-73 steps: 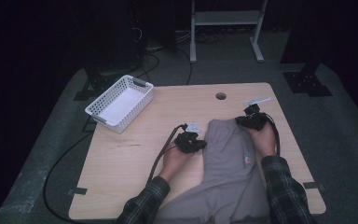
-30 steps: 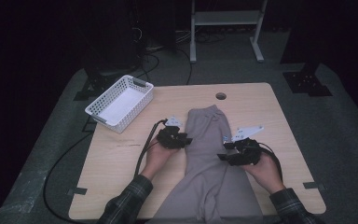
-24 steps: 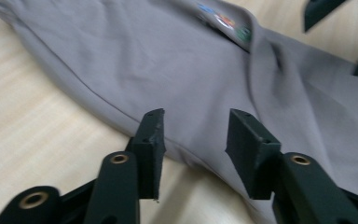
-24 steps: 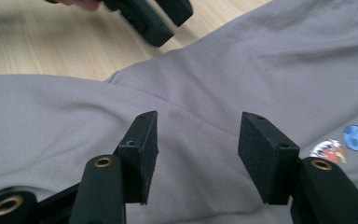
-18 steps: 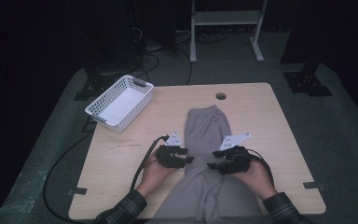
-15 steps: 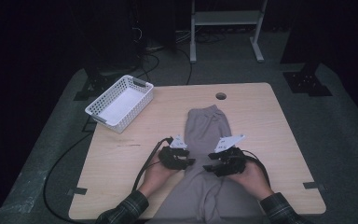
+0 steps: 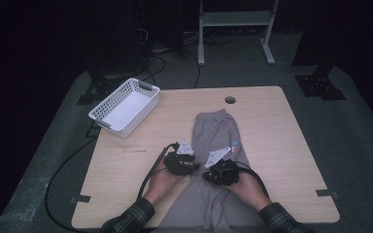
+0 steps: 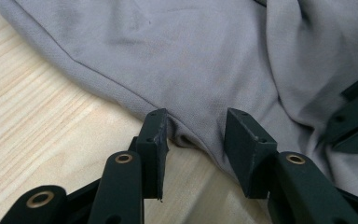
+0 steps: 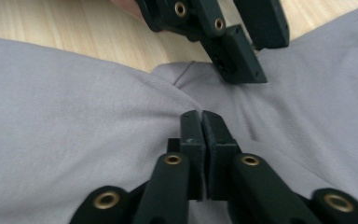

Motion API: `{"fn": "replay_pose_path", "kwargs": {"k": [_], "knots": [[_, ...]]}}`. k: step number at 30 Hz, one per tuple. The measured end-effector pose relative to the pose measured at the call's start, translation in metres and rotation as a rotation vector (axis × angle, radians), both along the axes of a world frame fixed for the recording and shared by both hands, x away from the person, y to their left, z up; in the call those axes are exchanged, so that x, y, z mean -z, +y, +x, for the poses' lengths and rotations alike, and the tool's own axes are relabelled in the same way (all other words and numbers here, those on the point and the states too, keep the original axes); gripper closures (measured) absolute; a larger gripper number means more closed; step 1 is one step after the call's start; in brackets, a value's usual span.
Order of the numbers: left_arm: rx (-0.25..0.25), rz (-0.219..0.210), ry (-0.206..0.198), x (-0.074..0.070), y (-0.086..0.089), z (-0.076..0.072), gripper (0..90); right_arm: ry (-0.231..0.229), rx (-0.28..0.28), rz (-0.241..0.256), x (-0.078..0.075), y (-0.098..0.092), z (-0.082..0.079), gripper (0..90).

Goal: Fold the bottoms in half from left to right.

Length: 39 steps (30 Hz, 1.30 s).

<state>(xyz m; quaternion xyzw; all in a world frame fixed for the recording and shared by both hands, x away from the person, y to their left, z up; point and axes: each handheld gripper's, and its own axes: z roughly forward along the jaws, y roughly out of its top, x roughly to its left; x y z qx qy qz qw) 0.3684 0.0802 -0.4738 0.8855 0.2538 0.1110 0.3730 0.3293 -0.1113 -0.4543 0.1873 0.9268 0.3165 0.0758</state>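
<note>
A grey garment (image 7: 218, 131) lies lengthwise on the wooden table (image 7: 281, 141), from the middle down over the near edge. My left gripper (image 7: 190, 167) is at the garment's left edge, open. In the left gripper view its jaws (image 8: 193, 126) stand astride the cloth's hem (image 8: 191, 60), with nothing pinched. My right gripper (image 7: 209, 174) sits on the cloth just right of it, shut. In the right gripper view its tips (image 9: 200, 116) rest against the grey fabric (image 9: 74, 116), and no cloth shows between them. The left gripper (image 9: 242, 51) is right in front of it.
A white plastic basket (image 7: 108, 119) stands at the table's far left. A round cable hole (image 7: 230, 100) sits near the far edge. A black cable (image 7: 148, 182) trails from the left gripper off the near edge. A white stand (image 7: 233, 19) is beyond the table.
Both grippers have come back from the garment's far end toward the person and drawn close together at its middle. The cloth now lies narrower and longer.
</note>
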Motion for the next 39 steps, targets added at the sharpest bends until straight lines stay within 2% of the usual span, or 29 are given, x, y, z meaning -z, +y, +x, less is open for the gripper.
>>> {"fn": "replay_pose_path", "kwargs": {"k": [7, 13, 17, 22, 24, 26, 28, 30, 32, 33, 35, 37, 39], "knots": [[-0.001, 0.017, -0.016, -0.001, -0.002, -0.002, 60.4, -0.027, 0.007, 0.061, -0.017, -0.02, -0.011, 88.1], [0.0, 0.022, -0.014, -0.001, -0.002, -0.002, 60.4, -0.039, 0.068, 0.097, -0.031, -0.054, -0.027, 88.4], [0.002, 0.03, -0.021, -0.002, -0.003, -0.003, 61.1, -0.054, 0.108, 0.102, -0.035, -0.079, -0.04, 88.5], [0.003, 0.036, -0.025, -0.002, -0.004, -0.003, 61.4, -0.049, 0.166, 0.076, -0.031, -0.108, -0.053, 89.0], [0.004, 0.036, -0.025, -0.002, -0.004, -0.003, 61.6, -0.035, 0.203, 0.04, -0.024, -0.122, -0.054, 89.0], [0.0, 0.034, -0.026, -0.002, -0.004, -0.003, 61.6, 0.0, 0.226, 0.011, -0.015, -0.132, -0.053, 89.1], [0.001, 0.036, -0.024, -0.002, -0.004, -0.003, 61.6, 0.053, 0.244, -0.017, -0.006, -0.138, -0.052, 88.9], [0.0, 0.035, -0.022, -0.002, -0.004, -0.003, 61.6, 0.089, 0.243, -0.026, 0.001, -0.14, -0.05, 88.3], [-0.003, 0.031, -0.019, -0.002, -0.003, -0.003, 61.5, 0.095, 0.241, -0.028, 0.003, -0.14, -0.049, 83.3], [-0.004, 0.032, -0.022, -0.002, -0.003, -0.003, 61.4, 0.085, 0.242, -0.021, 0.001, -0.14, -0.049, 78.5], [-0.004, 0.029, -0.01, -0.003, -0.003, -0.002, 59.6, 0.059, 0.254, 0.025, -0.007, -0.14, -0.049, 69.3], [-0.005, 0.014, 0.0, -0.004, -0.002, -0.002, 59.0, 0.036, 0.262, 0.075, -0.014, -0.141, -0.049, 68.3], [0.001, -0.008, 0.001, -0.009, -0.002, -0.004, 59.0, 0.018, 0.264, 0.096, -0.018, -0.14, -0.047, 66.4]]}}
